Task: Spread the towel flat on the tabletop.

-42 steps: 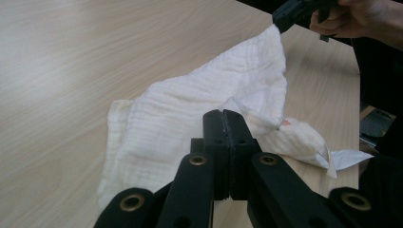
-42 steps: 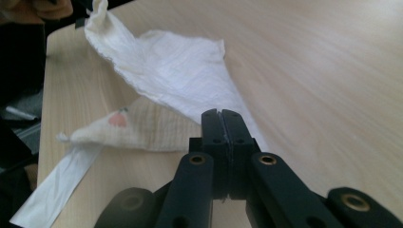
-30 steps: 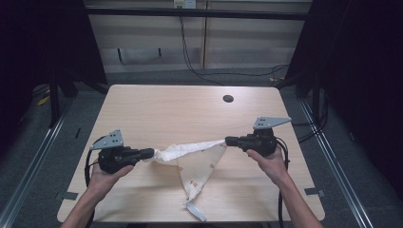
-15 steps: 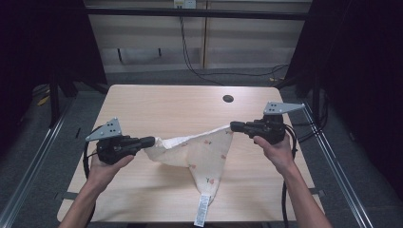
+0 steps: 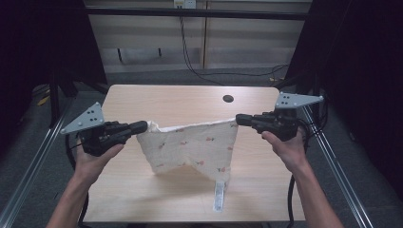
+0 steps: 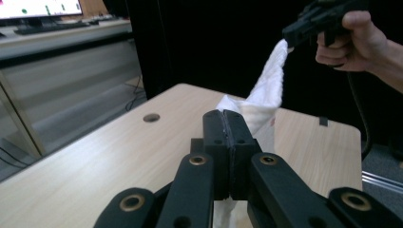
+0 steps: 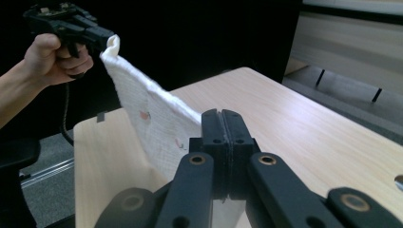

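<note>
White cloth point(image 5: 195, 145) hangs between our claws above the surface point(image 5: 157, 102); left claw point(image 5: 142, 127) and right claw point(image 5: 240, 119) each clamp a top corner. We should lift evenly, keeping the edge taut.

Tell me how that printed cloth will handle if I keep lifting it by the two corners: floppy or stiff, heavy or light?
Likely floppy: the cloth sags between the left gripper and right gripper, its lower edge draping unevenly. Probably light: the two pinched corners carry it. Its hanging strip appears to reach the table and may drag or snag.
</note>
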A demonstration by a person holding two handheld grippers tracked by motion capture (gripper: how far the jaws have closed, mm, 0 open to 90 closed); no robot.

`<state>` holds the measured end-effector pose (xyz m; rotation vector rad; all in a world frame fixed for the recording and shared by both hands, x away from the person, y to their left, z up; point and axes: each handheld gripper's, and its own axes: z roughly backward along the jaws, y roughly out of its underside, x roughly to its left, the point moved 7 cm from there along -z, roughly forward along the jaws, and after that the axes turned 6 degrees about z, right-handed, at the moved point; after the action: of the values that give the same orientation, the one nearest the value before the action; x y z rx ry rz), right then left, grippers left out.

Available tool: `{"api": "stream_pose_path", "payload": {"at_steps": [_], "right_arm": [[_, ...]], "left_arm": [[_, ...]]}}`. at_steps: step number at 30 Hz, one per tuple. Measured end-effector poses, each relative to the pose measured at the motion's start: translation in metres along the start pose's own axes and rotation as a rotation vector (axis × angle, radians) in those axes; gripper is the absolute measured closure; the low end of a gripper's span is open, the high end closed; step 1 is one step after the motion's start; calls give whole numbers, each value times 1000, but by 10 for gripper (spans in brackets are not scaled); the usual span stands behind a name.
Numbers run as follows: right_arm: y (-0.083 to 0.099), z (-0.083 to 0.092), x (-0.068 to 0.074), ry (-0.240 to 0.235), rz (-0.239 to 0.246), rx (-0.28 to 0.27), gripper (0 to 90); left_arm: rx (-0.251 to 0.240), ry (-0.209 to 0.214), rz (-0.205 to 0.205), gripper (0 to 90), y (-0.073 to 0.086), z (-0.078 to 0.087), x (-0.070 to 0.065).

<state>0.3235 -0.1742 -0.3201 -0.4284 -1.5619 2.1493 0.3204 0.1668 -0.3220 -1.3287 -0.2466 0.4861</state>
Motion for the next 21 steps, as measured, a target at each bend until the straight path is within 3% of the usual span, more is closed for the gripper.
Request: {"api": "stream_pose_path", "payload": {"at_steps": [9,11,15,21], "right_arm": [[-13,21,32,1,72,-5,895],[-15,25,35,-4,78,-14,895],[-11,24,27,10,60,-20,895],[19,2,0,45,5,40,895]], "left_arm": [[-26,43,-27,898,-5,15,-24],[-26,19,-25,898,-4,15,-22],[13,4,7,898,7,1,-7],[59,7,94,897,31,-28,14]]}}
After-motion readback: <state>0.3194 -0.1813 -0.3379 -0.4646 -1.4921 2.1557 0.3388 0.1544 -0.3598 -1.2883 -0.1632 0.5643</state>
